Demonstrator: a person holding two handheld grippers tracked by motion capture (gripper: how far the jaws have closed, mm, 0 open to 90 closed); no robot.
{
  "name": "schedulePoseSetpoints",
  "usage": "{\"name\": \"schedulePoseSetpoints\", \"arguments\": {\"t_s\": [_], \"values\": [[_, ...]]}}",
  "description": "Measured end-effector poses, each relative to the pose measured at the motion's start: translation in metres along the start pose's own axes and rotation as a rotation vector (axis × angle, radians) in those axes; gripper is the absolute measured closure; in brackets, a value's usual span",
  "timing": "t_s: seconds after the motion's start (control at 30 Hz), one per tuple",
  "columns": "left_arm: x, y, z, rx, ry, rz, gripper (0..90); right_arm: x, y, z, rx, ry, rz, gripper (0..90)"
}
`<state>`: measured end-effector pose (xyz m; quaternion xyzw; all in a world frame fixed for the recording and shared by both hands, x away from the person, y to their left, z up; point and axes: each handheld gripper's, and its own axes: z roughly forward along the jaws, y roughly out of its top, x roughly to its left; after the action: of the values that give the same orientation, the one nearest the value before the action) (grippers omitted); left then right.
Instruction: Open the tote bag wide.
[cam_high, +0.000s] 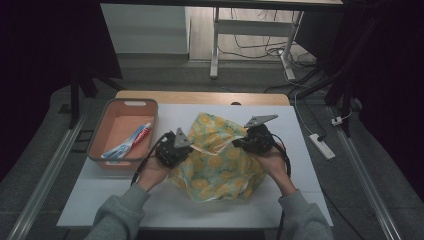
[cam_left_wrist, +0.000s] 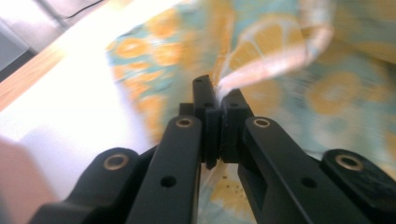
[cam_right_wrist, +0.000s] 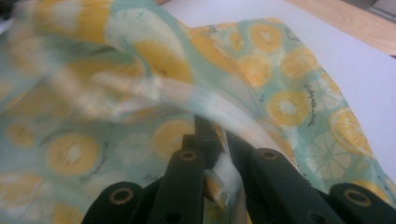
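A teal cloth bag (cam_high: 215, 167) printed with yellow citrus slices lies crumpled on the white table (cam_high: 150, 200). My left gripper (cam_high: 187, 145) is at the bag's left side. In the left gripper view its jaws (cam_left_wrist: 217, 91) are shut, and a pale band of the bag's rim (cam_left_wrist: 280, 56) runs out from their tips. My right gripper (cam_high: 241, 143) is at the bag's upper right. In the right gripper view it (cam_right_wrist: 217, 135) is shut on the same pale rim band (cam_right_wrist: 224, 109), and the printed cloth (cam_right_wrist: 289, 102) spreads behind it.
An orange bin with a grey rim (cam_high: 122, 102) stands at the table's left and holds a toothpaste tube (cam_high: 141, 134) and a blue-white packet (cam_high: 114, 151). A wooden strip (cam_high: 200, 97) edges the table's far side. A power strip (cam_high: 322, 146) lies on the floor to the right.
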<state>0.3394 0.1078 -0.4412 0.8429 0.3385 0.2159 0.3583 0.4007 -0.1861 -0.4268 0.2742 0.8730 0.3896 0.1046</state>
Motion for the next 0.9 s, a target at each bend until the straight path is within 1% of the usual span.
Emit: {"name": "schedulePoseSetpoints", "arguments": {"t_s": [0.03, 0.1, 0.13, 0.17, 0.2, 0.23, 0.3, 0.4, 0.43, 0.5, 0.57, 0.67, 0.7, 0.73, 0.8, 0.87, 0.9], "values": [[0.007, -0.001, -0.001, -0.008, 0.001, -0.021, 87.7, 0.001, 0.0, -0.005, -0.008, 0.011, -0.003, 86.3], [0.017, -0.001, -0.001, -0.008, 0.039, -0.036, 87.8, 0.004, -0.001, -0.014, -0.025, 0.038, -0.007, 86.5], [0.022, -0.002, -0.001, -0.008, 0.04, -0.054, 87.8, 0.005, -0.001, -0.018, -0.032, 0.052, -0.008, 86.5], [0.027, -0.002, 0.0, -0.013, 0.032, -0.071, 87.7, 0.007, 0.0, -0.022, -0.04, 0.063, -0.009, 86.5], [0.029, -0.003, 0.002, -0.011, 0.034, -0.077, 87.7, 0.009, 0.001, -0.024, -0.049, 0.083, -0.01, 86.5], [0.03, -0.003, 0.005, -0.003, 0.038, -0.078, 87.6, 0.012, 0.002, -0.026, -0.057, 0.099, -0.014, 86.6], [0.031, -0.003, 0.012, 0.009, 0.038, -0.085, 87.1, 0.018, 0.005, -0.025, -0.05, 0.097, -0.037, 86.5], [0.028, -0.004, 0.021, 0.038, 0.013, -0.066, 86.3, 0.017, 0.005, -0.021, -0.043, 0.089, -0.031, 86.6], [0.027, -0.005, 0.023, 0.048, 0.006, -0.06, 84.2, 0.015, 0.004, -0.018, -0.041, 0.086, -0.027, 86.5], [0.025, -0.005, 0.025, 0.046, -0.011, -0.062, 76.4, 0.011, 0.003, -0.01, -0.037, 0.087, -0.004, 86.5], [0.025, -0.005, 0.023, 0.036, -0.038, -0.069, 66.1, 0.007, 0.001, -0.004, -0.033, 0.091, 0.01, 86.5], [0.023, -0.006, 0.013, 0.02, -0.068, -0.057, 44.3, 0.007, 0.001, 0.001, -0.024, 0.093, 0.014, 86.5], [0.023, -0.006, 0.009, 0.015, -0.085, -0.054, 37.9, 0.007, 0.001, 0.002, -0.026, 0.094, 0.014, 86.4], [0.023, -0.006, 0.005, 0.009, -0.109, -0.056, 33.3, 0.007, 0.002, 0.002, -0.029, 0.095, 0.011, 86.5], [0.024, -0.006, -0.007, -0.018, -0.14, -0.062, 28.2, 0.008, 0.003, 0.002, -0.031, 0.096, 0.012, 86.4], [0.027, -0.006, -0.019, -0.042, -0.185, -0.066, 23.6, 0.008, 0.003, 0.002, -0.035, 0.096, 0.011, 86.4], [0.028, -0.006, -0.026, -0.053, -0.196, -0.063, 22.5, 0.008, 0.003, 0.001, -0.037, 0.095, 0.011, 86.4]]}}
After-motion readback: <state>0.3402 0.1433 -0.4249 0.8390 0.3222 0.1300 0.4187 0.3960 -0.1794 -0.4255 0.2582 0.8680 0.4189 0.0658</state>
